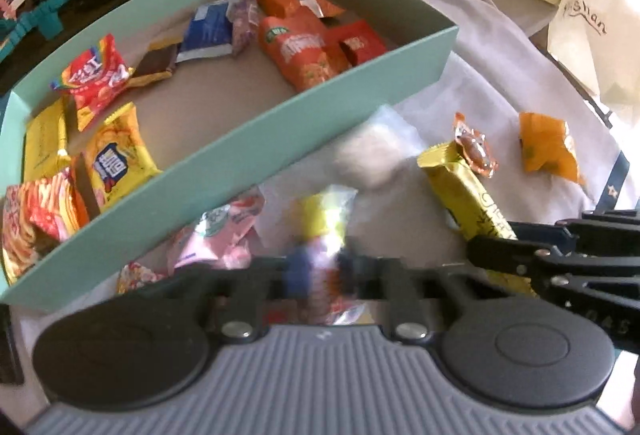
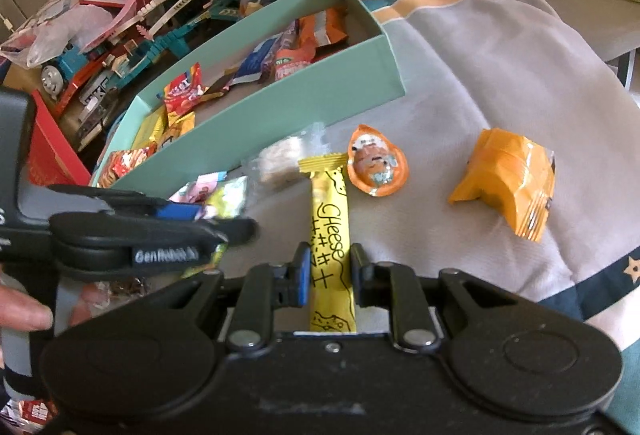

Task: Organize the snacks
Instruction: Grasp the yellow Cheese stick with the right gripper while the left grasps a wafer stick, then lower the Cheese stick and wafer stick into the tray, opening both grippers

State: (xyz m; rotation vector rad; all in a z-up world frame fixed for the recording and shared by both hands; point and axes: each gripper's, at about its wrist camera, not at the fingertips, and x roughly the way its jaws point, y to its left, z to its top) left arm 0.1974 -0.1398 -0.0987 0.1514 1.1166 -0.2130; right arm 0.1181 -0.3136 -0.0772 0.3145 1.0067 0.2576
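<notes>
Right, my right gripper (image 2: 330, 269) is clamped on the cheese stick (image 2: 330, 235), which lies on the pale cloth (image 2: 500, 67) just beside the teal box (image 2: 280, 115)'s near wall. I should lift it level and clear that wall before letting go. Its long axis runs straight along my fingers, far end toward the box. My left gripper (image 1: 320, 275) has pinched a small yellow packet (image 1: 324, 219), blurred.

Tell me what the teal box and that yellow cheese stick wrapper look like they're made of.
Teal box: looks like matte cardboard, with flat straight walls, crisp folded corners, no shine and a brownish inside floor. Yellow cheese stick wrapper: probably glossy plastic film, printed, with a crimped zigzag end seal.
</notes>
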